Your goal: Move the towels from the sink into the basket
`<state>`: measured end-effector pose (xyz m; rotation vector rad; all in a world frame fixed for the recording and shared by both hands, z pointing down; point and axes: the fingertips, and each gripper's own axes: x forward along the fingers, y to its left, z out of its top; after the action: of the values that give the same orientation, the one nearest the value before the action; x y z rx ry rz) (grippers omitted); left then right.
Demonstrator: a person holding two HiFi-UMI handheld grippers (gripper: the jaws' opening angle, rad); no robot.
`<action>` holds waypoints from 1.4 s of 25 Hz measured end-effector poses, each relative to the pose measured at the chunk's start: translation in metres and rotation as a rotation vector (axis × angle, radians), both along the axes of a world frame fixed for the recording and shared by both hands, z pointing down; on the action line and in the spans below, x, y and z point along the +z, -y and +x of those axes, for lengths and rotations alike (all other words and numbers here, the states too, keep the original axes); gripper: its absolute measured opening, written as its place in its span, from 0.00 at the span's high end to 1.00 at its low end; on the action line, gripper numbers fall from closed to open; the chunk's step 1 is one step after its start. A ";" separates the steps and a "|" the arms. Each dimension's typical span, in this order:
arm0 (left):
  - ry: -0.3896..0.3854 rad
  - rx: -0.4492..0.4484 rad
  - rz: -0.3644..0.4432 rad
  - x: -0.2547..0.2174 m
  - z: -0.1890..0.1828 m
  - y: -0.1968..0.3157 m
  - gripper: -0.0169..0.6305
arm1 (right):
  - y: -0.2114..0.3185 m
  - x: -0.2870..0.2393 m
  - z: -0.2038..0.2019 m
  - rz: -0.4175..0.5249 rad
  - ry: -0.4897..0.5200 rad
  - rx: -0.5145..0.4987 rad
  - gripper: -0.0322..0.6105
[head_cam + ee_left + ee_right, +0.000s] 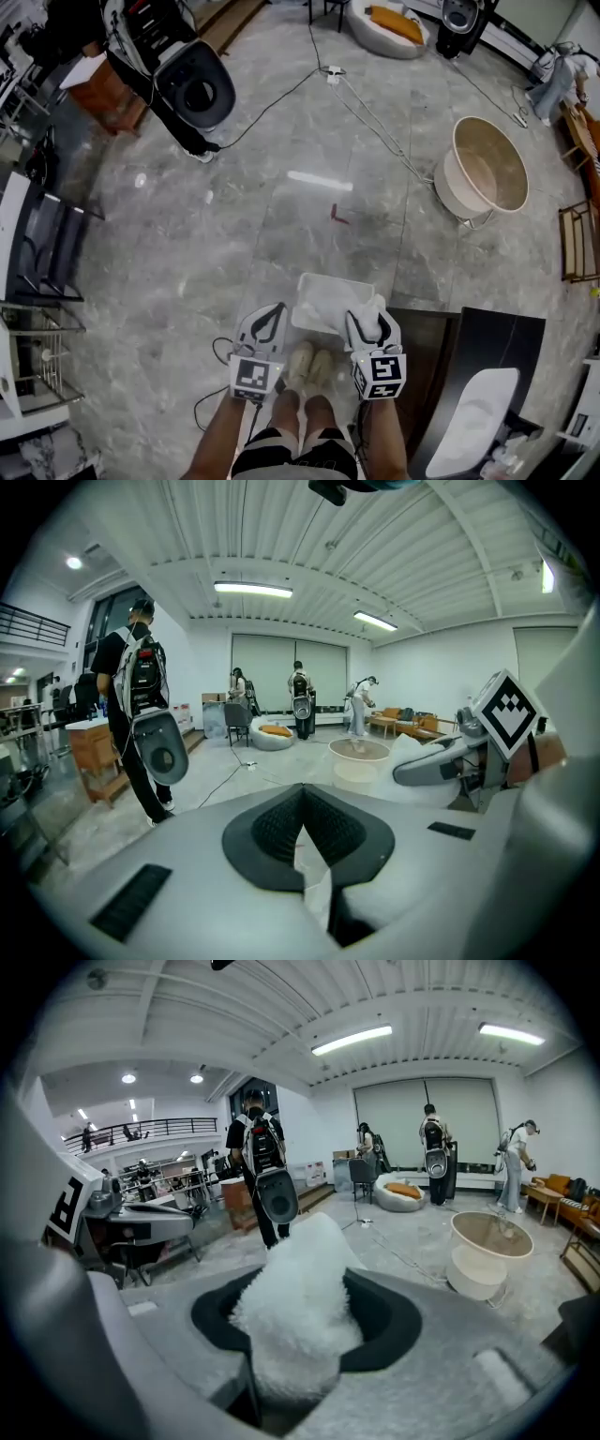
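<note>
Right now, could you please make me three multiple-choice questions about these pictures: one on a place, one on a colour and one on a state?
1. Where does the round beige tub stand?
A. On the grey floor, at the head view's upper right
B. On a table
C. On a shelf

2. What colour is the fluffy towel at the right gripper?
A. Blue
B. White
C. Red

3. How do the jaws of the right gripper stand?
A. Wide apart and empty
B. Together, with nothing between them
C. Closed on the fluffy towel

Answers:
1 A: the head view shows the tub resting on the floor, far off to the right.
2 B: the right gripper view shows its pile plainly white.
3 C: in that view both dark pads press on the towel, which bulges out above them.
</note>
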<state>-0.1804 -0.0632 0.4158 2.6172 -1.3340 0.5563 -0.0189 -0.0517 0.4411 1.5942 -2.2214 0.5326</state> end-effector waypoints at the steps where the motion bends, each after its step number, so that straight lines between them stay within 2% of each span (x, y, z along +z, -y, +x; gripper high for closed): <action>1: 0.003 -0.004 -0.007 0.010 -0.001 0.001 0.96 | 0.000 0.013 0.000 -0.009 -0.001 -0.004 0.63; 13: 0.043 -0.072 -0.109 0.167 -0.019 0.012 0.96 | 0.009 0.183 -0.003 -0.105 -0.019 -0.032 0.63; 16: -0.020 -0.116 -0.161 0.203 -0.018 0.013 0.96 | 0.010 0.228 -0.003 -0.129 -0.024 -0.037 0.62; 18: -0.034 -0.129 -0.184 0.230 -0.018 0.014 0.96 | 0.013 0.256 -0.004 -0.135 -0.024 -0.040 0.62; 28: 0.001 -0.108 -0.236 0.361 -0.013 0.018 0.96 | 0.013 0.392 0.004 -0.188 -0.038 -0.039 0.62; 35: 0.007 -0.093 -0.256 0.436 0.001 0.018 0.96 | 0.012 0.473 0.014 -0.220 -0.042 -0.047 0.61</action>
<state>-0.1792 -0.0809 0.8521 2.3393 -1.2838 0.6733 -0.0053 -0.0633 0.9140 1.4254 -2.0835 0.6970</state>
